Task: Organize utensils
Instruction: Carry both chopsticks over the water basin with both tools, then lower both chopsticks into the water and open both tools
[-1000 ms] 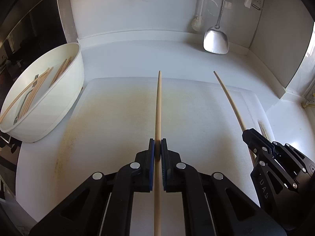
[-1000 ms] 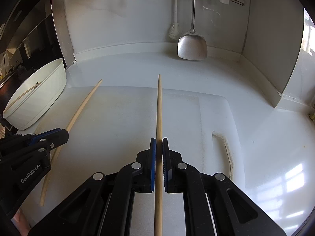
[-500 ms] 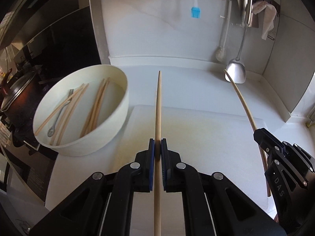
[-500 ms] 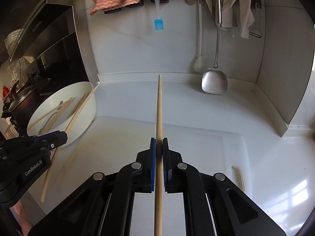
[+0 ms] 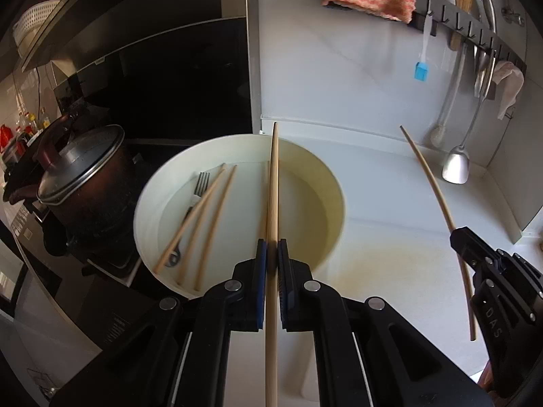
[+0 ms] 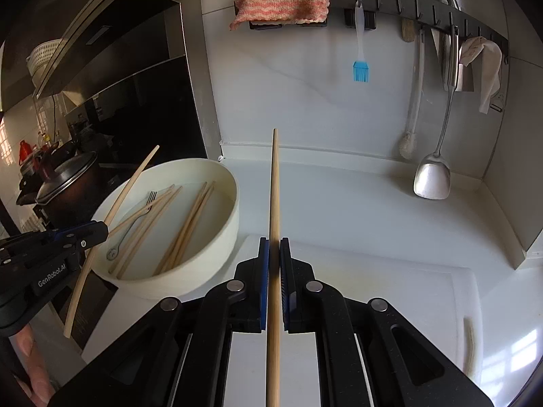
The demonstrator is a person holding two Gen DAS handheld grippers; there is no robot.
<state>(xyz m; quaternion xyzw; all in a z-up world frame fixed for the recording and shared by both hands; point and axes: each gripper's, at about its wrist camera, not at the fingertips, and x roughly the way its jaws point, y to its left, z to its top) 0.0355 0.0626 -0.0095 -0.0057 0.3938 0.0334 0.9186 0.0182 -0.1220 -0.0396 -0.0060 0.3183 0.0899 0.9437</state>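
Pot (image 5: 79,169): dark, lidded, on the stove at far left, just beside the bowl; not part of my job.
Bowl (image 5: 151,203): white, round and shallow, on the table edge next to the stove. In it lie a metal fork (image 5: 195,196) and several loose wooden chopsticks (image 6: 190,224), lying roughly parallel and leaning on the near wall.
Left jaws (image 5: 272,257): clenched on one chopstick (image 5: 273,186), gripped about mid-length, tip pointing forward over the bowl's middle.
Right jaws (image 6: 274,257): clenched on a second chopstick (image 6: 274,186), also held near its middle, over the white table (image 6: 339,203) and cutting board (image 6: 390,288), just right of the bowl rim.
How they handle: light, stiff, smooth wooden sticks, I judge; thin enough to swivel between my pads if I grip off balance, so a hold near the middle seems right. I expect them to slide or bounce on the bowl's hard inside if let go from high up.
Where to release: I judge the left stick is already placed for dropping in; the right one still needs to come over the rim.
Wall rail (image 6: 424,17): striped cloth, blue brush, a hanging metal spatula (image 6: 432,176), well apart from my work.
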